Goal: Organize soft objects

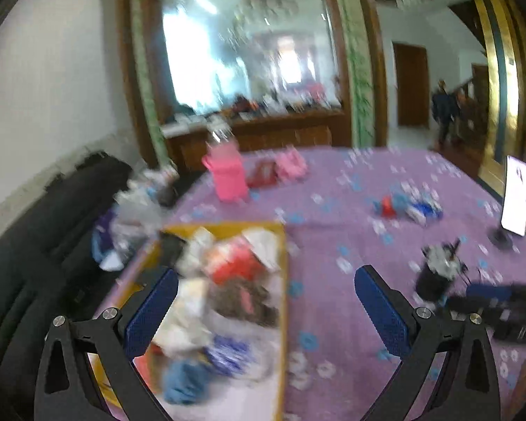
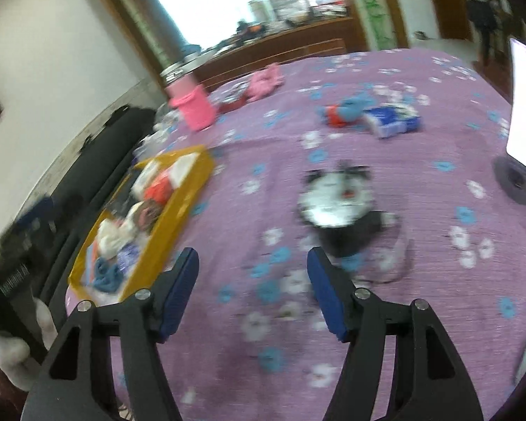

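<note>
Both your tongs are empty just now, so you look to be between items: one soft thing dealt with, the next not yet picked. Your left tongs [image 1: 266,301] stand spread as wide as they go, hanging over the near end of the yellow tray [image 1: 282,280], which already holds a jumble of soft things, among them something red [image 1: 235,266], a pale cloth [image 1: 189,312] and a blue cloth [image 1: 186,382]. Your right tongs [image 2: 252,287] are about half open with nothing between the blue pads [image 2: 324,294], only the purple flowered cloth of the table [image 2: 420,161] beneath them. The nearest loose piece for that hand is the black-and-white plush [image 2: 340,207], lying just ahead and a little to its right (both views are blurred, so I cannot tell its exact shape). Farther off lie a red-and-blue soft toy [image 2: 343,110] touching a blue-and-white packet [image 2: 392,121], and a pink soft thing [image 2: 266,82] near the far edge beside a pink cup [image 2: 193,105]. The next move, as I judge it, calls for you to bring the right tongs over the plush, widen them enough to straddle its body, and close gently, since it will squash and could slip.
</note>
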`<state>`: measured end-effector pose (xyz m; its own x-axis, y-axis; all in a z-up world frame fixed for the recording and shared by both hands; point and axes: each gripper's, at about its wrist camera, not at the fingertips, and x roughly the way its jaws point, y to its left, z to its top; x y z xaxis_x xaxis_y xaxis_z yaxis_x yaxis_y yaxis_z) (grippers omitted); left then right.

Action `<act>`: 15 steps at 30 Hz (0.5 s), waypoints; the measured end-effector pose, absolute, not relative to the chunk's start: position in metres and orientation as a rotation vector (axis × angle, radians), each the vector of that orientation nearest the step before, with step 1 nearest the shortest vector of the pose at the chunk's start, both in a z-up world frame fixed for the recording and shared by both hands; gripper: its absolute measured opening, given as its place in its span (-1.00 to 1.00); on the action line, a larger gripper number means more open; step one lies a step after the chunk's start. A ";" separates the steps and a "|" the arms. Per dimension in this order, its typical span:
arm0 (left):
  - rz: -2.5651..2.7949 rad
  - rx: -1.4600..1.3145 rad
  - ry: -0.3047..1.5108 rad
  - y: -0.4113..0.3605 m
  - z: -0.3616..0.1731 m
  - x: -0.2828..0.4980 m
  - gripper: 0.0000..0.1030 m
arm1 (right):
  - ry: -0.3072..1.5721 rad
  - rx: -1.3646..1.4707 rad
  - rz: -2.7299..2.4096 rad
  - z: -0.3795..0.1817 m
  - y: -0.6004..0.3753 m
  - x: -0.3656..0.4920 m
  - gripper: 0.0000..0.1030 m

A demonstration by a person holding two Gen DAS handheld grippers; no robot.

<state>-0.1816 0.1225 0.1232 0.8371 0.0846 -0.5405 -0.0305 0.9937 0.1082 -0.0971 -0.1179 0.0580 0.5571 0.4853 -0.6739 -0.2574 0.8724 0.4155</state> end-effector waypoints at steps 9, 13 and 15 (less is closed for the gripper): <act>0.053 0.108 0.647 0.109 0.109 -0.149 0.99 | 0.902 0.319 0.380 0.051 -0.147 -0.095 0.23; 0.150 0.095 0.525 0.112 0.121 -0.161 0.99 | 0.896 0.244 0.409 0.053 -0.127 -0.101 0.23; 0.173 0.068 0.471 0.119 0.127 -0.169 0.99 | 0.897 0.225 0.428 0.052 -0.117 -0.102 0.23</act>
